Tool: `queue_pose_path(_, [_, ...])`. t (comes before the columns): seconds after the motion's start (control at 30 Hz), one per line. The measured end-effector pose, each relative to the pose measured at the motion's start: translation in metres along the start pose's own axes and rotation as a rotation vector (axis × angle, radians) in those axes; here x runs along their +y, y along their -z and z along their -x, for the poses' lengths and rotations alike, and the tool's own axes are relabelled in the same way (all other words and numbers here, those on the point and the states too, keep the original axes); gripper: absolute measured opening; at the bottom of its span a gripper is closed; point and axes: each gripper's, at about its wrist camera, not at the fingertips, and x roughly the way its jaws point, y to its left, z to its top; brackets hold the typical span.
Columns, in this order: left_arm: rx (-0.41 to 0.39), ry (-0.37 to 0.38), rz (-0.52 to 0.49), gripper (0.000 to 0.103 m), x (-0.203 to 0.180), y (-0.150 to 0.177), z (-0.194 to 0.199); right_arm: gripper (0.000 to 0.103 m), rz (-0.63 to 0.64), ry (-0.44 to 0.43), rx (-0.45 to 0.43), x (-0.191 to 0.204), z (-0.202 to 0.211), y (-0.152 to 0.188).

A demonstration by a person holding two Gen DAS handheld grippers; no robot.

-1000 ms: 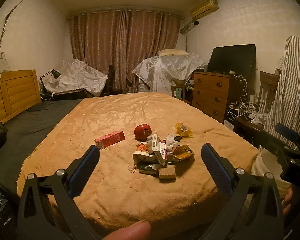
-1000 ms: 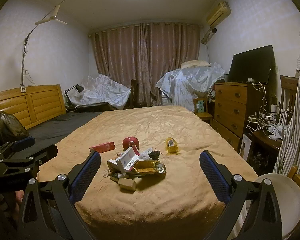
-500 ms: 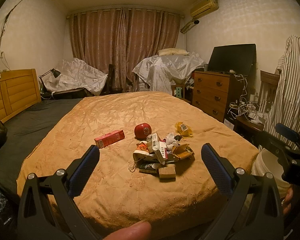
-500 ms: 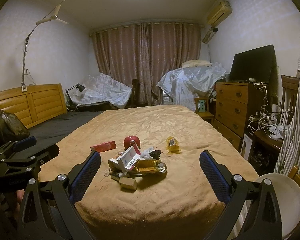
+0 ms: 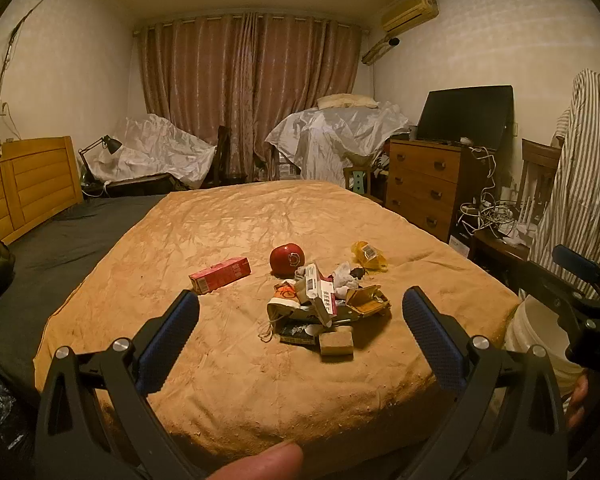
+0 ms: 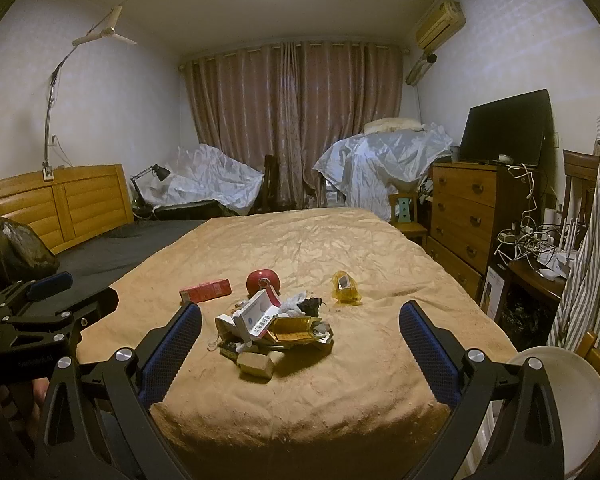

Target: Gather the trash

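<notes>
Heaping near the near edge of the bed point(image 5: 228, 380): trash pile point(image 5: 327, 309) of torn cartons, crumpled white paper and wrappers, on the tan bedspread.

- Tan block point(image 5: 336, 343): nearest piece, touching the pile's near side.
- White carton point(image 6: 258, 315): tilted on top of the pile; dark print on its face, too small to read.
- Gold wrapper point(image 6: 296, 330): flattened, right side of the pile; printing illegible.
- Red ball-like item point(image 5: 287, 258): just beyond the pile; pale emblem, not readable.
- Red box point(image 5: 220, 274): apart, far-left of the pile; lettering illegible.
- Yellow packet point(image 5: 368, 256): apart, far-right; white barcode-type label, unreadable.
- White bucket point(image 6: 568, 396): beside the bed's near-right corner, probably the bin.

Left gripper point(image 5: 300, 340): jaws spread wide, empty, short of the pile. Right gripper point(image 6: 300, 344): jaws spread wide, empty, likewise short of it.

Risks, as judged: a grab at the loose heap may take only one scrap and scatter the rest; light paper could slip from the pads; the round item may roll on the soft cover; pieces nudged toward the edge could drop to the floor, missing the bucket.
</notes>
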Motion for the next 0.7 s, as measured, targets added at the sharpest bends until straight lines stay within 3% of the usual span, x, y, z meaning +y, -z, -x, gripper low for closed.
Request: queue_pose_path(0.7, [0.094,0.006,-0.032,0.098,0.005,0.006,-0.031,0.099,0.017,-0.012,0.077,0.001,-0.039,0.018])
